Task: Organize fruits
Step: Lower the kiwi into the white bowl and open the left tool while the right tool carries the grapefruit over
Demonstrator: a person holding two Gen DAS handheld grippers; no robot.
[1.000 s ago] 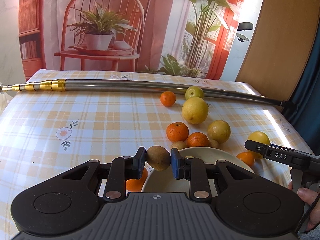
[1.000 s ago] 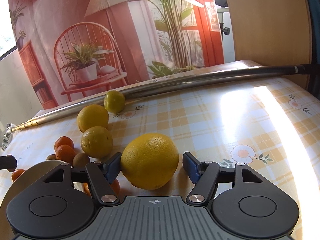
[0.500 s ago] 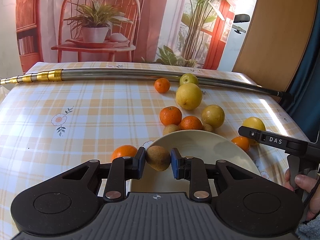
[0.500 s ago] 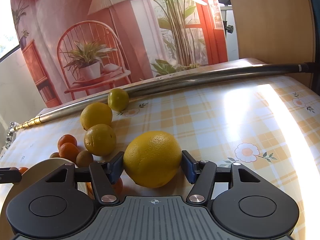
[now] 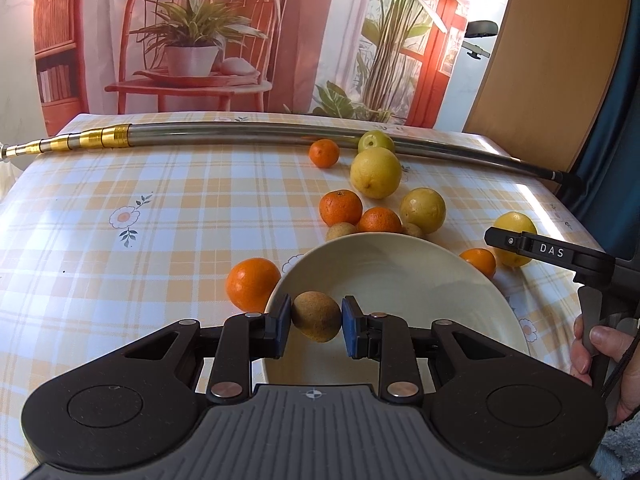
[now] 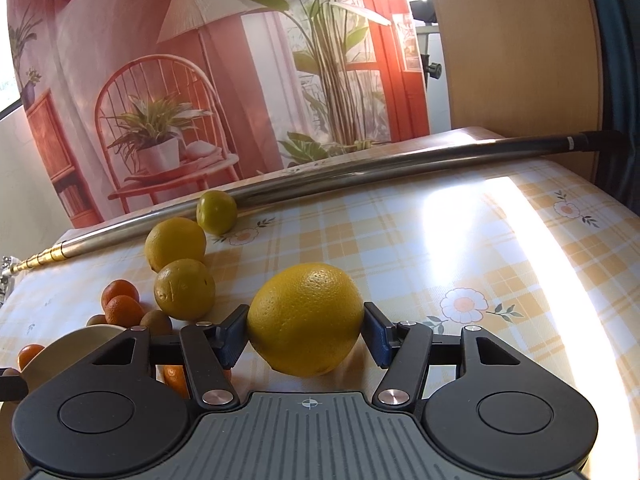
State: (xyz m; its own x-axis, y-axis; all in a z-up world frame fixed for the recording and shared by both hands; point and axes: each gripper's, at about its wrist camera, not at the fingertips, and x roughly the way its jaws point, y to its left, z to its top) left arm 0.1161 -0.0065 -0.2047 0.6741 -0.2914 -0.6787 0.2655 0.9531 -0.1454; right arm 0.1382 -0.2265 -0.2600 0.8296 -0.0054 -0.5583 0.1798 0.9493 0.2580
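Checked yellow cloth with small flowers over the bench [image 5: 120,184]; printed backdrop of a red chair and plants behind; long metal pole [image 5: 248,130] along the far edge, probably serving as a stop for rolling fruit.

Left gripper [image 5: 316,320]: closed on a small brown kiwi [image 5: 317,316], pads pressed to both sides, held just over the near rim of the cream bowl [image 5: 400,280]. Presumably about to be released there, bowl otherwise bare inside. Kiwi dull, rough-skinned, egg-shaped, tilted slightly.

Right gripper [image 6: 306,332]: closed on a large yellow citrus [image 6: 306,318], pads touching both flanks, opened wide to fit it. Cannot tell whether lifted or resting on the cloth. Skin bright, pitted, glossy.

Remaining fruit loose on the bench beyond the bowl: oranges [image 5: 341,207], paler lemons [image 5: 375,172], one green fruit [image 5: 375,142] touching the pole, one orange [image 5: 252,283] just beside the bowl's left rim. Sorting judged barely begun.
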